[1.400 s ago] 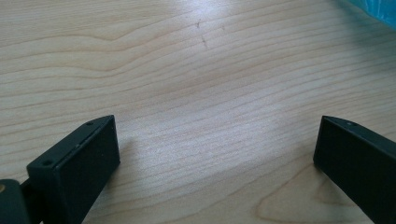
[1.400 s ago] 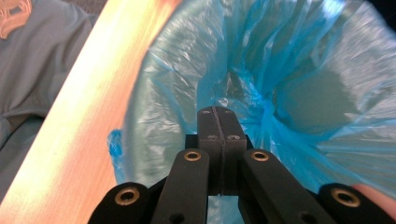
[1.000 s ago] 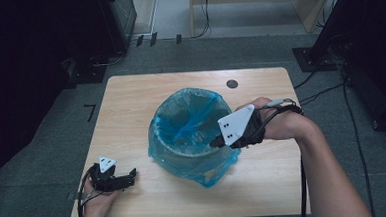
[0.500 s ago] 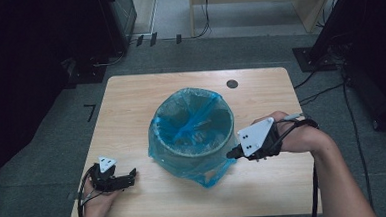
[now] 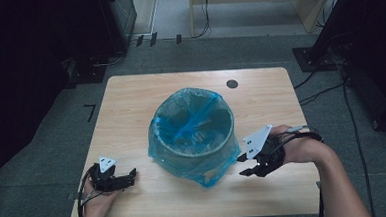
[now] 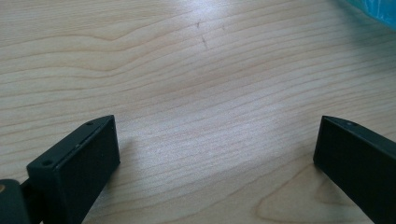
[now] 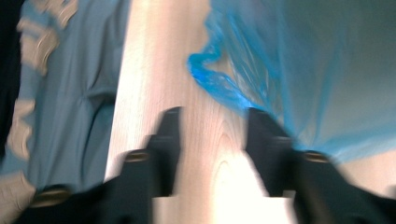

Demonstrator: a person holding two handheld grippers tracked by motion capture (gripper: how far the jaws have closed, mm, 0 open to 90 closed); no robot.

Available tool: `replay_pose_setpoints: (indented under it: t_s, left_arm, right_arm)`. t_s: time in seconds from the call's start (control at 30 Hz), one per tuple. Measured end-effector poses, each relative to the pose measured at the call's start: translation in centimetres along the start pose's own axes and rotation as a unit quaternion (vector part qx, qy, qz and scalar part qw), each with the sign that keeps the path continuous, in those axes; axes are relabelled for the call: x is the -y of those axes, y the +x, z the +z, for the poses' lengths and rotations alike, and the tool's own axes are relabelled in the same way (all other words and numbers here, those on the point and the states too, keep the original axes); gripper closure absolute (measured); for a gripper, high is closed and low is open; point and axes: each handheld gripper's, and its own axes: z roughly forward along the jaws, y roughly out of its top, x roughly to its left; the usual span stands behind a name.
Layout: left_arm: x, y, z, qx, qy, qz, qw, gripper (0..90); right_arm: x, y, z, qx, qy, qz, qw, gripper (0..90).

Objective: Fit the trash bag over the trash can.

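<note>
A round bin lined with a blue plastic bag (image 5: 158,140) stands in the middle of the wooden table (image 5: 130,99). The bag's edge hangs over the rim and spreads onto the table at the front (image 5: 207,172). My right gripper (image 5: 241,166) hovers low at the bin's front right and points at that loose bag edge (image 7: 219,81). Its jaws have just been opening; they stand apart with nothing between them (image 7: 215,116). That view is blurred. My left gripper (image 5: 132,175) rests at the table's front left corner, wide open over bare wood (image 6: 217,135).
A dark round hole (image 5: 232,84) sits in the table top at the back right. The table's front edge runs close beside the right gripper (image 7: 116,93). A corner of the blue bag (image 6: 373,7) shows far ahead of the left gripper. Cables trail from both grippers.
The right hand came down from beside the bin's right rim to low over the table at the bin's front right, and its jaws opened. The left hand stayed still.
</note>
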Motion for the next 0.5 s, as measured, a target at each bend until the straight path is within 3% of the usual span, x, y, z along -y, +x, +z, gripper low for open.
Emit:
replay_pose_setpoints:
  t_s: [0.07,0.13,0.17,0.27,0.37,0.5]
  left_arm:
    - [0.0,0.0,0.0,0.000,0.000,0.000,1.0000,0.0]
    - [0.0,0.0,0.0,0.000,0.000,0.000,1.0000,0.0]
    - [0.0,0.0,0.0,0.000,0.000,0.000,1.0000,0.0]
    - [0.0,0.0,0.0,0.000,0.000,0.000,1.0000,0.0]
    - [0.0,0.0,0.0,0.000,0.000,0.000,1.0000,0.0]
    - [0.0,0.0,0.0,0.000,0.000,0.000,1.0000,0.0]
  right_arm:
    - [0.5,-0.4,0.7,0.005,-0.004,0.066,0.9978,21.6]
    - [0.8,-0.6,1.4,0.027,0.005,0.116,0.9928,4.8]
    - [1.0,-0.7,1.8,0.041,0.006,0.131,0.9905,0.0]
    - [1.8,-1.3,2.4,0.088,-0.012,0.178,0.9800,0.0]
    - [2.7,-2.3,2.8,0.123,-0.050,0.233,0.9634,0.0]
    - [4.0,-3.5,3.1,0.200,-0.061,0.285,0.9356,0.0]
